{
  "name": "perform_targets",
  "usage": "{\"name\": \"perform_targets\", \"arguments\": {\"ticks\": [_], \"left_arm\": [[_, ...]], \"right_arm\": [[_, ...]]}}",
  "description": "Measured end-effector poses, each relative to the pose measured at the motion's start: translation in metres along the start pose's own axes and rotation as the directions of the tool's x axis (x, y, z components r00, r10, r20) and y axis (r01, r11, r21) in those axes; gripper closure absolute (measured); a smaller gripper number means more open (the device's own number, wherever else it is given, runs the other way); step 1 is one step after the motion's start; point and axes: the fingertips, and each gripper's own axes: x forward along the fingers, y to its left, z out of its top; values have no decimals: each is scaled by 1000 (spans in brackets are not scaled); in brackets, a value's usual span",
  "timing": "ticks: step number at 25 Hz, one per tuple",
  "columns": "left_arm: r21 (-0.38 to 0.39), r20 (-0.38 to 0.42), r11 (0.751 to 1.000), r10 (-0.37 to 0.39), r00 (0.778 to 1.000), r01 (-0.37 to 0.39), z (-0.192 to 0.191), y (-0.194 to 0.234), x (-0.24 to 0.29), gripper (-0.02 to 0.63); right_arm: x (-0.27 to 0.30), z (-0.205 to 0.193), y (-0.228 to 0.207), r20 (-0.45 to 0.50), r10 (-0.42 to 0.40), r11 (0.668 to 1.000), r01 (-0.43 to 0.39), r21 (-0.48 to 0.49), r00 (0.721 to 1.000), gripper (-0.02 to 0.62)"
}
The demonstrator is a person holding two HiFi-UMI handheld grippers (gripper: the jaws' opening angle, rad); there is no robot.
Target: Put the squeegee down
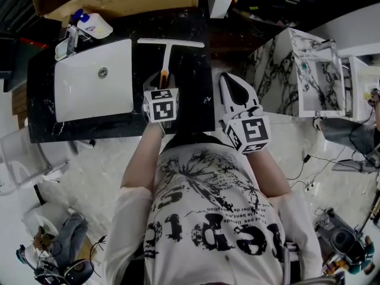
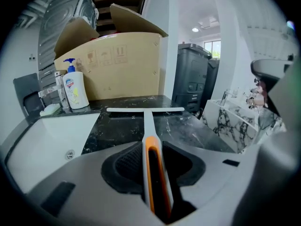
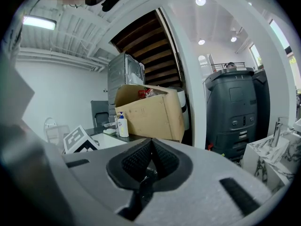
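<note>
A white squeegee (image 1: 168, 47) with an orange-trimmed handle lies along the black marble counter (image 1: 196, 100), its blade (image 2: 145, 109) across the far end. My left gripper (image 1: 164, 79) is shut on the squeegee's handle (image 2: 151, 164), the pads pressed on both sides of it. The blade rests low over the counter; I cannot tell if it touches. My right gripper (image 1: 233, 91) hangs just off the counter's right edge, shut with nothing between its pads (image 3: 149, 160).
A white sink (image 1: 95, 79) sits left of the squeegee, with a soap pump bottle (image 2: 75, 89) and tap at its far corner. A cardboard box (image 2: 110, 65) stands behind the counter. A marble-patterned cabinet (image 1: 297, 76) and dark bins (image 2: 195, 74) are to the right.
</note>
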Motion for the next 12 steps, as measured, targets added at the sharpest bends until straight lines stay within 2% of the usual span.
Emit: {"name": "perform_targets", "arguments": {"ticks": [3,9,12], "left_arm": [[25,-36,1000,-2,999,3,-1,-3,5,476],[21,-46,999,-28,999,29,-3,-5,4,476],[-2,-75,996,-86,994,86,-4,-14,0,415]], "right_arm": [[-1,-1,1,-5,-1,1000,1,-3,1000,603],[-7,-1,4,-10,-4,1000,4,-22,1000,603],[-10,0,6,-3,-6,1000,6,-24,1000,603]]}}
